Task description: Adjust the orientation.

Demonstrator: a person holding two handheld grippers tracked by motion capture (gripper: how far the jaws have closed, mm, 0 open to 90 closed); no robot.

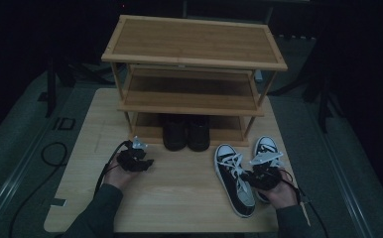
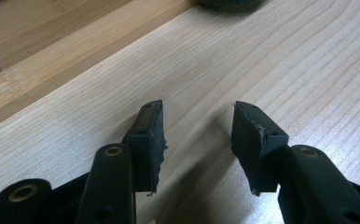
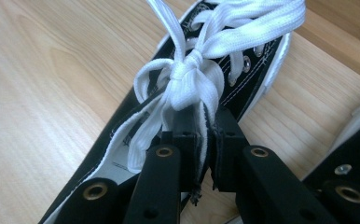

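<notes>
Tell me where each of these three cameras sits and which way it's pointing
High view: above the person's side, looking forward and down on the table, shoe rack and sneaker; both forearms enter from the bottom.
Left gripper view: rides on the left gripper, looking along its open jaws at bare table wood and the rack's bottom edge.
Right gripper view: rides on the right gripper, looking along jaws pinched on the sneaker's collar edge below the white laces.
Shared: the laced sneaker shows in the high and right gripper views.

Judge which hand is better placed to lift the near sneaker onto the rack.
Right: the right gripper is shut on the sneaker, by its laces. The left gripper hangs open over bare table.
</notes>
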